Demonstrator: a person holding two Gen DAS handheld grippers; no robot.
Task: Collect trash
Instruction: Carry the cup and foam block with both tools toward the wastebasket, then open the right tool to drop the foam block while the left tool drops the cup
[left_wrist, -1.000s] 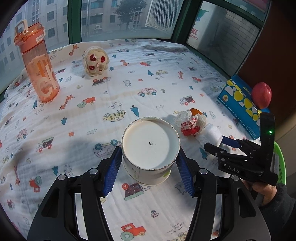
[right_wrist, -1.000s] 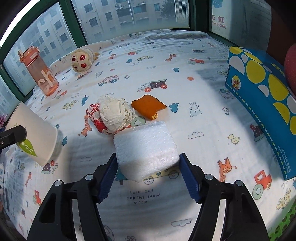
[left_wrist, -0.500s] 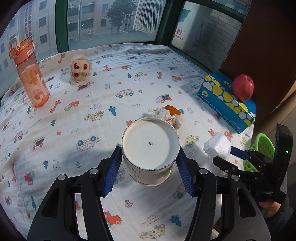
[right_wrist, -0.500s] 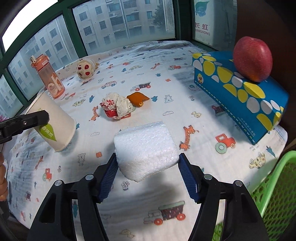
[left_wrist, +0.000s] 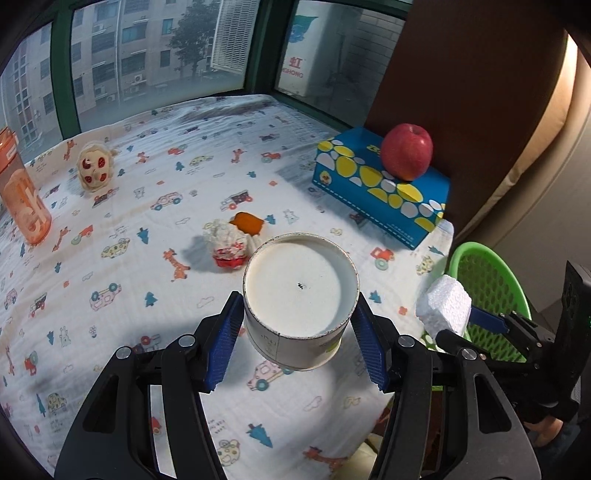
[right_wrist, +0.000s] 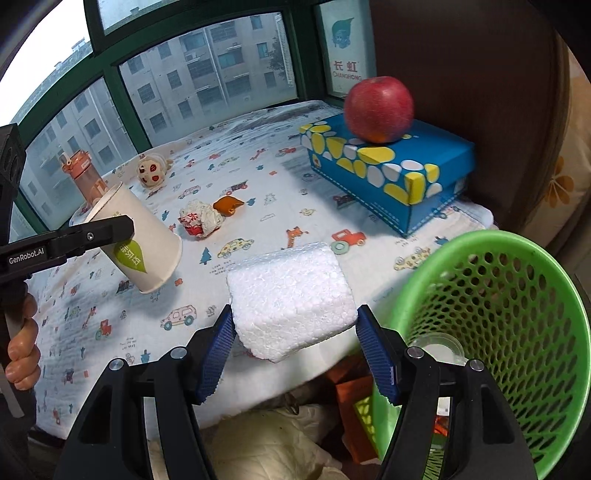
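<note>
My left gripper (left_wrist: 299, 339) is shut on a white paper cup (left_wrist: 299, 295), held above the table near its right front edge; the cup also shows in the right wrist view (right_wrist: 140, 243). My right gripper (right_wrist: 295, 347) is shut on a white foam block (right_wrist: 291, 295), held just past the table's edge beside the green mesh basket (right_wrist: 517, 295). The foam (left_wrist: 443, 306) and basket (left_wrist: 487, 273) show in the left wrist view. A crumpled red-and-white wrapper (left_wrist: 227, 243) and an orange scrap (left_wrist: 247, 223) lie on the tablecloth.
A blue box (right_wrist: 388, 173) with a red apple (right_wrist: 378, 109) on top stands at the table's right. An orange bottle (left_wrist: 22, 199) and a small toy (left_wrist: 92, 170) stand far left. A clear cup (right_wrist: 436, 347) lies inside the basket. Clutter sits under the table.
Both grippers have pulled back and swung right with their loads. The foam block has gone from over the table to its edge, next to the green basket.
</note>
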